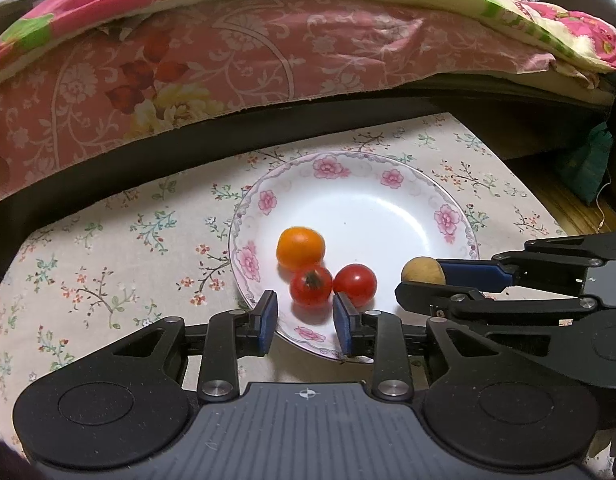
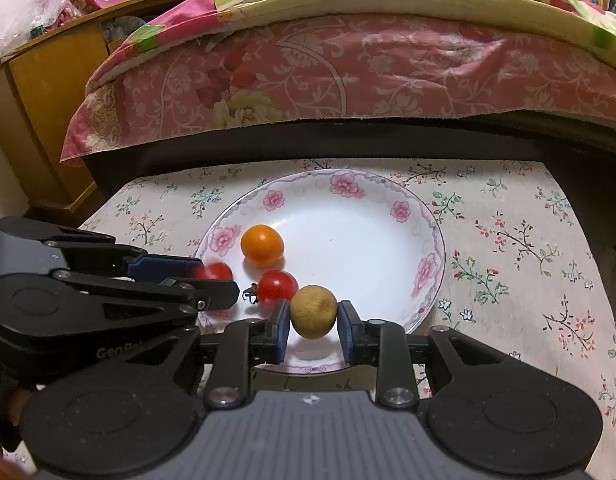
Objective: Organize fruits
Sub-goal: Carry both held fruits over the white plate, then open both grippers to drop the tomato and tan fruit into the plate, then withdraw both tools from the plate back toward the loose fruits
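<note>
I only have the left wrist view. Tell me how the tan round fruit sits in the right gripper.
Observer: The tan round fruit sits centred between the two blue pads of the right gripper, near their tips.
Operator: Now say what lies under it.
Observer: The white flower-rimmed plate. The fruit is just inside its near rim, close beside a red cherry tomato.
</note>
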